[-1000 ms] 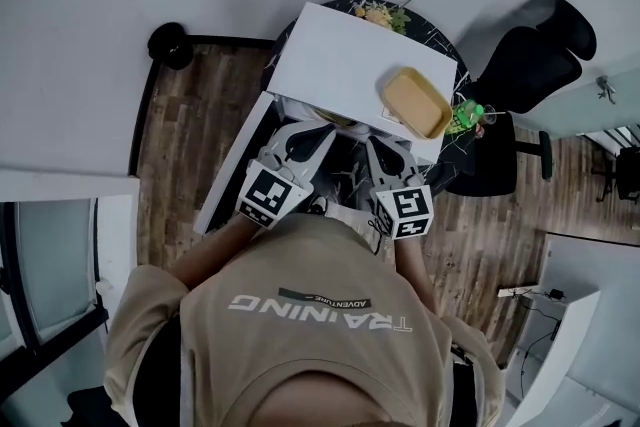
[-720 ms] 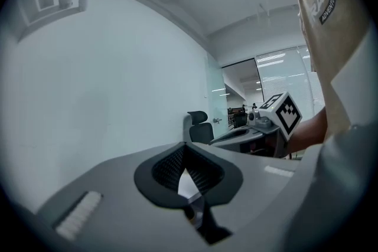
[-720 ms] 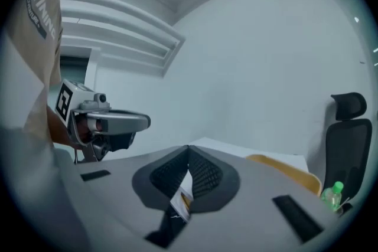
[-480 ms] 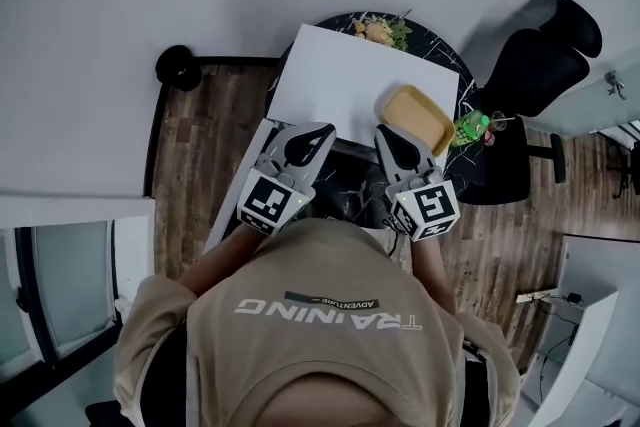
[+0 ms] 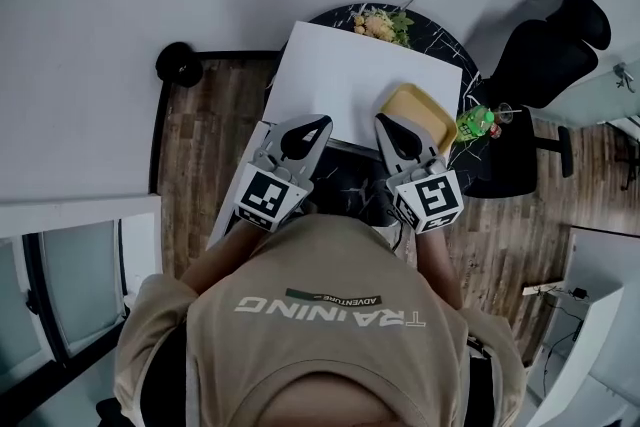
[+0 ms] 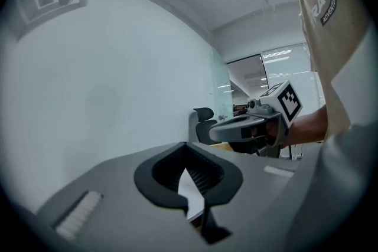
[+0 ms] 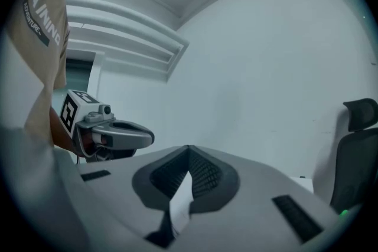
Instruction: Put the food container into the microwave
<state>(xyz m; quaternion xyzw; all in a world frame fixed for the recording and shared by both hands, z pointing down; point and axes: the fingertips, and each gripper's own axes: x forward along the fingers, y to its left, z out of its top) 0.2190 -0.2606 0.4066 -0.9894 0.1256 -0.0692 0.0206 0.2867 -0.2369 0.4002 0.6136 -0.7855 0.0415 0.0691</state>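
Observation:
A yellow food container (image 5: 424, 113) lies on the right front corner of the white microwave's top (image 5: 340, 75). Seen in the head view, my left gripper (image 5: 303, 128) and right gripper (image 5: 390, 129) are held side by side at the microwave's front edge. The right one's tip is just left of the container and does not touch it. In the left gripper view my left gripper (image 6: 188, 149) has its jaws together with nothing between them. The right gripper view shows my right gripper (image 7: 189, 149) the same way. Each gripper view looks up at a pale wall.
The microwave stands on a round black marble table (image 5: 455, 160). Its white door (image 5: 232, 200) seems swung open to the left. A green bottle (image 5: 476, 122) and a bunch of flowers (image 5: 380, 23) are on the table. A black office chair (image 5: 545, 65) stands at the right.
Both grippers have risen and moved forward from in front of the microwave's opening to its top front edge. The right one has come close to the yellow container.

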